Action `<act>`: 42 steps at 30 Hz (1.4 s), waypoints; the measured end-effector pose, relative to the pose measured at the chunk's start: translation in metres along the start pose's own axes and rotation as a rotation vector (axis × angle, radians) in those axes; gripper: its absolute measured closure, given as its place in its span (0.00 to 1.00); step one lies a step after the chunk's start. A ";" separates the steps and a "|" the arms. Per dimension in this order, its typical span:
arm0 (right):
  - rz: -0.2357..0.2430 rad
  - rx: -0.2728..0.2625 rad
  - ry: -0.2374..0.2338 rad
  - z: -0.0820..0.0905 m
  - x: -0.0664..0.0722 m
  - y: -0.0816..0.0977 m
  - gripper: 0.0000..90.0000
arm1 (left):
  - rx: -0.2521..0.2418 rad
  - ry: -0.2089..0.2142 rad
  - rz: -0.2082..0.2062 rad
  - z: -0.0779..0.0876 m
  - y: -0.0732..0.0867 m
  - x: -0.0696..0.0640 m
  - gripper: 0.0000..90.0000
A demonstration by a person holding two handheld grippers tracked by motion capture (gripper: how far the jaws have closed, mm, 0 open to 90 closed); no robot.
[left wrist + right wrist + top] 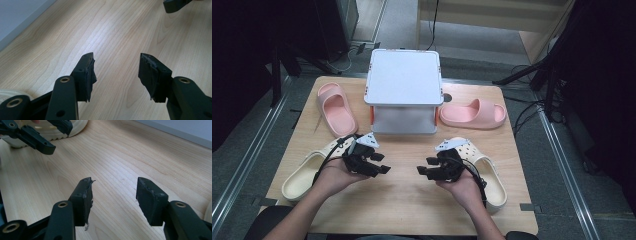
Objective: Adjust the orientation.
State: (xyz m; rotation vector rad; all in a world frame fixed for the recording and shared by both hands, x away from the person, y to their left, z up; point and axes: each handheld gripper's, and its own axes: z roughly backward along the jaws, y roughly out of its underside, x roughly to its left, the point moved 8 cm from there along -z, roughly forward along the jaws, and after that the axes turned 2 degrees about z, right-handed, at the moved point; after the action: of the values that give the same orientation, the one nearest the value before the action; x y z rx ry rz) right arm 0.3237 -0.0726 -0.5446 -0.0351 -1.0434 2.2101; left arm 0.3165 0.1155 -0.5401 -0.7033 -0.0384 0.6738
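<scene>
Two pink slides lie at the back of the wooden table (407,200): one pink slide (335,108) at the left, the other pink slide (472,113) at the right on its side. A cream clog (307,172) sits at the front left, a second cream clog (489,175) at the front right. My left gripper (382,164) hovers over the table's middle, open, nothing between its jaws (116,72). My right gripper (424,167) faces it, open and empty (113,192). Both hands rest over the clogs.
A white lidded box (404,90) stands at the back centre between the slides. Its pale side (17,17) shows at the left gripper view's upper left. Bare wood lies between the two grippers. Metal floor rails (242,165) run along both sides of the table.
</scene>
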 end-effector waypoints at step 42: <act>0.081 0.033 -0.031 -0.013 0.002 -0.021 0.54 | -0.047 -0.131 0.112 0.057 0.032 0.011 0.52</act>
State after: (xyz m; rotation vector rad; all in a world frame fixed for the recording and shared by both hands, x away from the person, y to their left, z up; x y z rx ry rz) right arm 0.3376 -0.0538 -0.5384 -0.0285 -1.0392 2.3068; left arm 0.2929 0.1734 -0.5183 -0.7090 -0.1364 0.8280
